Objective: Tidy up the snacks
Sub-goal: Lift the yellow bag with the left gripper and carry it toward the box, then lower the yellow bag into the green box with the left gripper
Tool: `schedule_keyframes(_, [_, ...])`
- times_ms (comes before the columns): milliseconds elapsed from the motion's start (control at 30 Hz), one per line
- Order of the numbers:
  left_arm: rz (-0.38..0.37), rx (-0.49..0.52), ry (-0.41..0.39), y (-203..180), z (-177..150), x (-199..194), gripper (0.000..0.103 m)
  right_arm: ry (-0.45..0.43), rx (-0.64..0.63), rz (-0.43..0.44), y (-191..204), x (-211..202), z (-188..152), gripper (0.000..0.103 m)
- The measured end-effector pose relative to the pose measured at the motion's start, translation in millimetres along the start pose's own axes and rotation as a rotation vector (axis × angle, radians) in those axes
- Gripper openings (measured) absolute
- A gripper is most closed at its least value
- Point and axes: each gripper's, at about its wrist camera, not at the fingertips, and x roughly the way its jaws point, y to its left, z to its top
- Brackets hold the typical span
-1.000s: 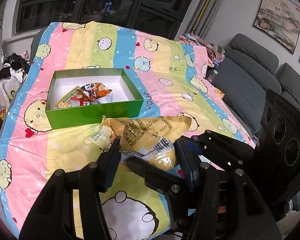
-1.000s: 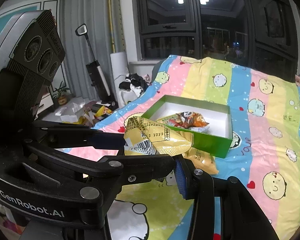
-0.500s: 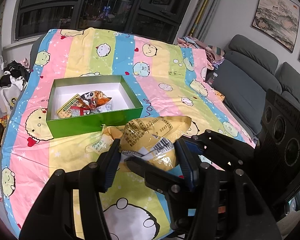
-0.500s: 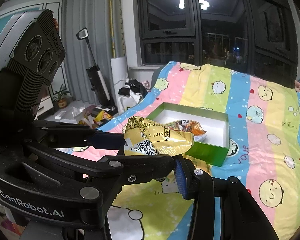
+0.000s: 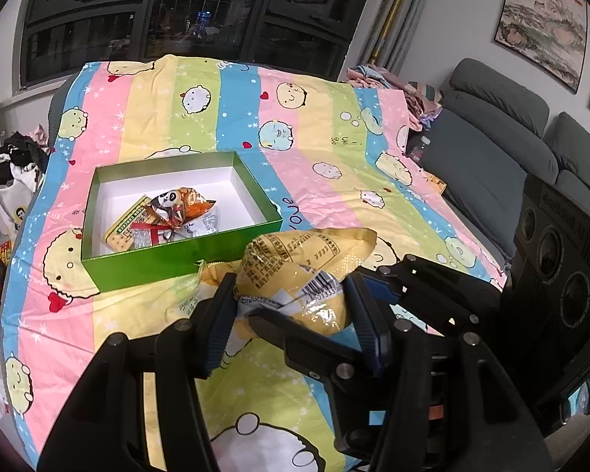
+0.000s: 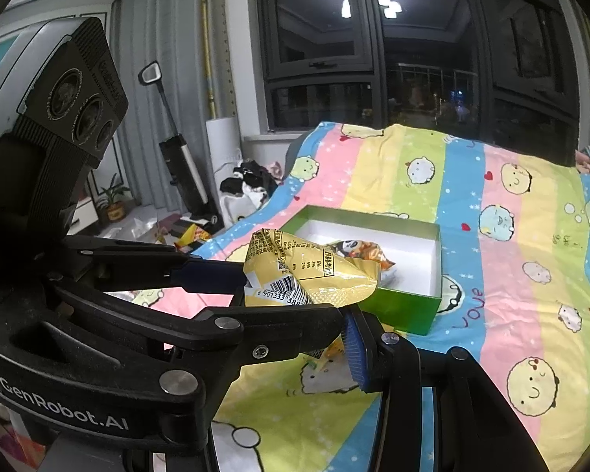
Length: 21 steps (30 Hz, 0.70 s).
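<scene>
A yellow snack bag [image 5: 299, 271] with a barcode is held in the air over the striped bedspread, and it also shows in the right wrist view [image 6: 306, 275]. My left gripper [image 5: 291, 314] has its fingers on both sides of the bag. My right gripper [image 6: 295, 295] crosses in from the side and also has the bag between its fingers. A green box [image 5: 145, 263] with a white inside lies beyond, holding several snack packs [image 5: 169, 216]. It also shows in the right wrist view [image 6: 405, 306]. Another yellow pack [image 5: 204, 279] lies on the bedspread just before the box.
The cartoon-striped bedspread [image 5: 334, 181] covers the surface. A grey sofa [image 5: 503, 149] stands to the right. Clothes [image 5: 15, 161] lie by the left edge. In the right wrist view, a vacuum [image 6: 181, 165] and floor clutter [image 6: 185, 232] are at the left.
Both grippers have risen and drawn back with the yellow bag. The green box now looks farther away and lower in both views.
</scene>
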Motion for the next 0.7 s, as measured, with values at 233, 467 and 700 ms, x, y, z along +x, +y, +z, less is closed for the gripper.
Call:
schedule_keyframes(233, [0.026,0.038,-0.006,1.2,7.5,12.0,0.055,0.004,0.008,-0.011,-10.1,9.6,4.3,0.046])
schedule_keyframes(467, [0.026,0.044,-0.014,9.6,17.0,21.1,0.055,-0.003,0.007,-0.019,-15.1,18.8,8.8,0.046])
schedule_keyframes(700, [0.033,0.054,-0.024,16.5,27.9,30.4,0.055,-0.018,0.012,-0.018,-23.2,31.3,16.3,0.046])
